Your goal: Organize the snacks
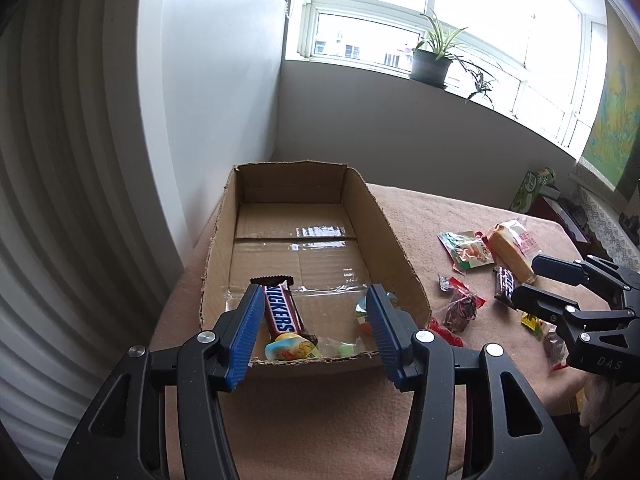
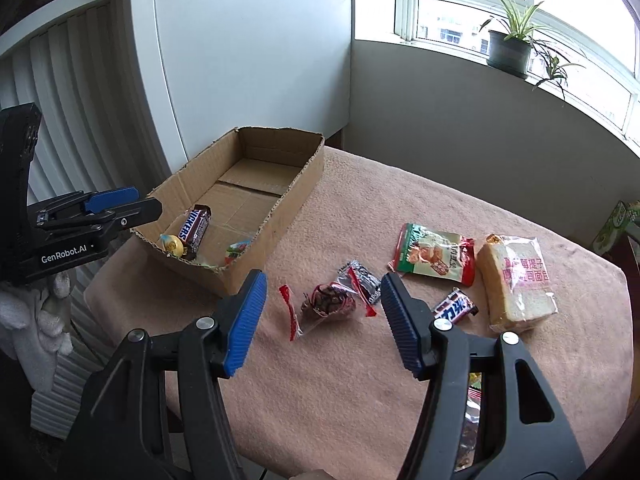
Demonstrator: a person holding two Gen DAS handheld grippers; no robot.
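The table [image 2: 400, 360] carried a cardboard box [image 1: 384, 232] ahead of the left gripper [image 1: 312, 334], whose jaws gaped empty over a Snickers bar [image 1: 280, 312]. Loose snacks [image 2: 332, 300] lay just beyond the right gripper [image 2: 324, 320], likewise spread and empty.

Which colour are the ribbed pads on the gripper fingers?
Blue pads on black fingers; clearest in the right wrist view.
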